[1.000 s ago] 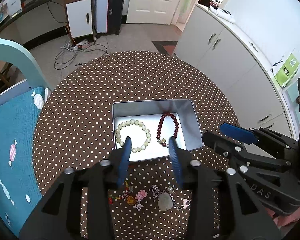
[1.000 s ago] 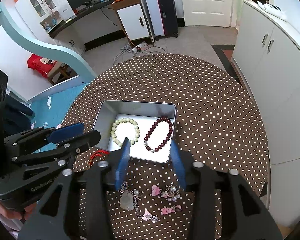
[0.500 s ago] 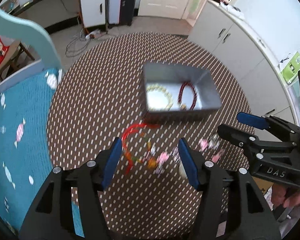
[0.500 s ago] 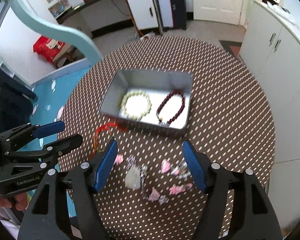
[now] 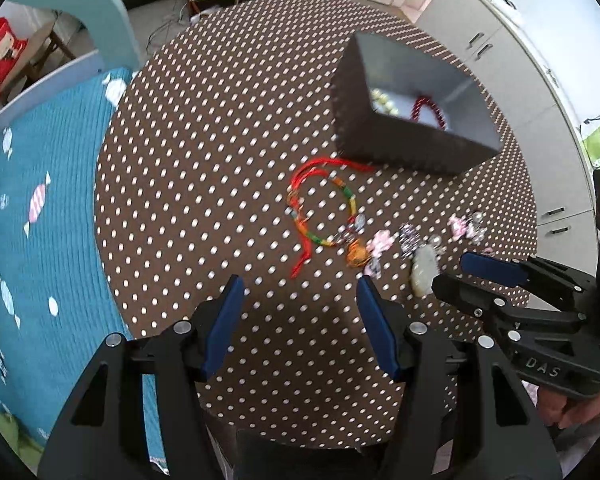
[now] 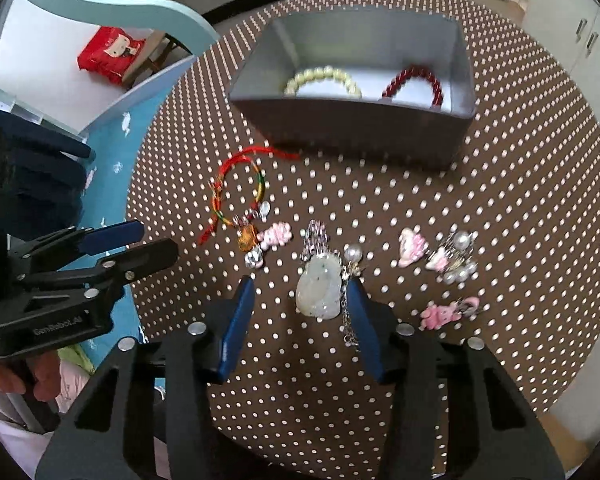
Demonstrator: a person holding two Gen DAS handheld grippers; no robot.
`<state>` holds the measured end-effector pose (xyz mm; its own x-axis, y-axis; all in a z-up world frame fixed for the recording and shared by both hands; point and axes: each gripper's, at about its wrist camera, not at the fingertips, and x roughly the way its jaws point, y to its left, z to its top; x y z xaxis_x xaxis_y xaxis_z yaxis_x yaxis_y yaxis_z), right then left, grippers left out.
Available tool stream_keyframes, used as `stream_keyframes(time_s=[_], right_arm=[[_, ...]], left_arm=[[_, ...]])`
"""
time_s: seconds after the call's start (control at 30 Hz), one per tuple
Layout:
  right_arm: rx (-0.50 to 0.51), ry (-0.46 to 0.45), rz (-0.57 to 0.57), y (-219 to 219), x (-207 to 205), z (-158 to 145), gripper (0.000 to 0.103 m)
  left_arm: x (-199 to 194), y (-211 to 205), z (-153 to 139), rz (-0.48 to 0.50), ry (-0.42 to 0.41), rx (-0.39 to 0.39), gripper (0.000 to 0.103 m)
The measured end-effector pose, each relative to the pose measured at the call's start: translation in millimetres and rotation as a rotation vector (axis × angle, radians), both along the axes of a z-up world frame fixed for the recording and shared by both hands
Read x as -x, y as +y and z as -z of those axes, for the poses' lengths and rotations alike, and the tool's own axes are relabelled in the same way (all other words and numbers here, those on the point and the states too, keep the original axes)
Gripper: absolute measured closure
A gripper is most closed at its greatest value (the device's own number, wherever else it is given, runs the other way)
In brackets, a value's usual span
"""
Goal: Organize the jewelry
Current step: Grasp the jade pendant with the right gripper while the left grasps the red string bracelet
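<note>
Both grippers have pulled back and dropped lower over the table since a second ago, so the grey tin that sat right ahead of the jaws now lies well beyond them. The left gripper (image 5: 300, 300) has its blue jaws wide apart, holding nothing, above the dotted brown tablecloth (image 5: 188, 184). Just ahead of its jaws lies the red cord bracelet (image 5: 320, 208) with coloured beads and an orange charm, flat on the cloth. The right gripper (image 6: 300, 292) also has its jaws apart and empty; the pale stone pendant (image 6: 319, 286) lies between its fingertips, its chain running along the inside of the right-hand jaw. Whether either jaw touches it cannot be told. Small pink charms (image 6: 411, 246) and pearl pieces are scattered ahead and to the right of those jaws. Farther ahead stands the tin (image 6: 360, 132), with a cream bead bracelet (image 6: 322, 78) and a dark red bead bracelet (image 6: 414, 80) lying side by side inside it.
</note>
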<state>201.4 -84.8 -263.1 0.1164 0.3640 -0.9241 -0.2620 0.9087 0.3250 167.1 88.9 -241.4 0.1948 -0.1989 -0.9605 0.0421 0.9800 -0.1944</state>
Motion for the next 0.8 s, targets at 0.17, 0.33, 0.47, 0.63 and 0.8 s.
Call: stream_keyframes(time_s=[0.17, 0.33, 0.47, 0.63, 0.8], right_arm=[[0.015, 0.032, 0.020, 2.9, -2.9, 10.3, 0.061], [0.058, 0.035, 0.019, 12.2, -5.7, 18.5, 0.066], [0.120, -0.008, 0.035, 20.9, -8.4, 20.5, 0.072], [0.215, -0.077, -0.031, 39.7, -4.8, 23.5, 0.080], [0.157, -0.044, 0.021, 30.5, -10.2, 26.3, 0.082]], left_arm=[[1.7, 8.3, 5.7, -0.004, 0.021, 0.000, 0.044], [-3.5, 11.6, 10.3, -0.001, 0.039, -0.002, 0.044], [-5.5, 16.1, 11.4, 0.002, 0.045, 0.004, 0.044], [-12.3, 20.0, 13.2, -0.002, 0.051, 0.024, 0.044], [-23.3, 20.6, 14.0, -0.004, 0.056, 0.039, 0.044]])
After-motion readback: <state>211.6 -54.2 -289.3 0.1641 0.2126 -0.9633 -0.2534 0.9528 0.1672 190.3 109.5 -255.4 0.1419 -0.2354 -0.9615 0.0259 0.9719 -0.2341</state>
